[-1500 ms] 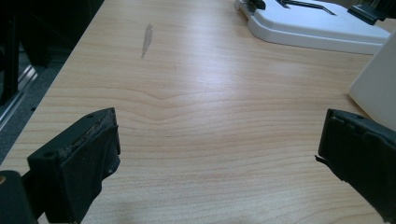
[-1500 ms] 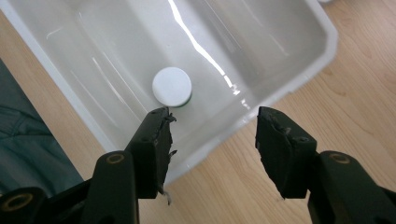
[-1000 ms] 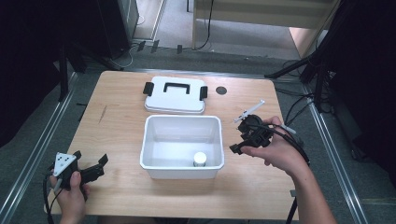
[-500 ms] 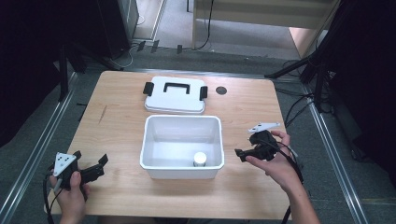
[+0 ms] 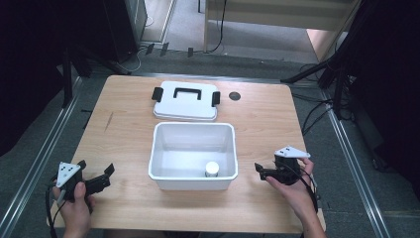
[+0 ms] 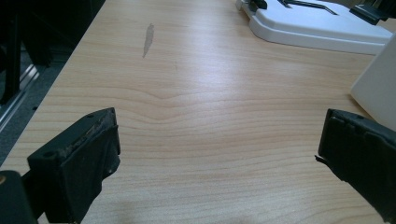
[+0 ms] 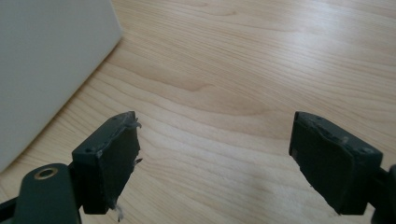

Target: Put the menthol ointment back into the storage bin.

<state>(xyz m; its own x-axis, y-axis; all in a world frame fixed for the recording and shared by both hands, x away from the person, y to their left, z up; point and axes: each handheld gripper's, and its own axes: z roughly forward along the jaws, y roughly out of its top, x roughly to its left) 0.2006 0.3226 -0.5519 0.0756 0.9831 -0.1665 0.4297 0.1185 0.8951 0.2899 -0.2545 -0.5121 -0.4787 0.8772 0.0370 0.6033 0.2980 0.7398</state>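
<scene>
From above, a wooden table point(image 5: 124, 129) on grey floor bears a white bin point(image 5: 193, 154) holding a small jar point(image 5: 212, 169), its lid point(image 5: 185, 101) behind, while both gripper views show jaws spread, empty, over bare woodgrain.

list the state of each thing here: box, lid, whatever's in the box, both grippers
box: open, upright on the table
lid: off, lying flat behind the box, handle up
small white jar: standing inside the box, by its near wall
left gripper: open, empty
right gripper: open, empty
</scene>
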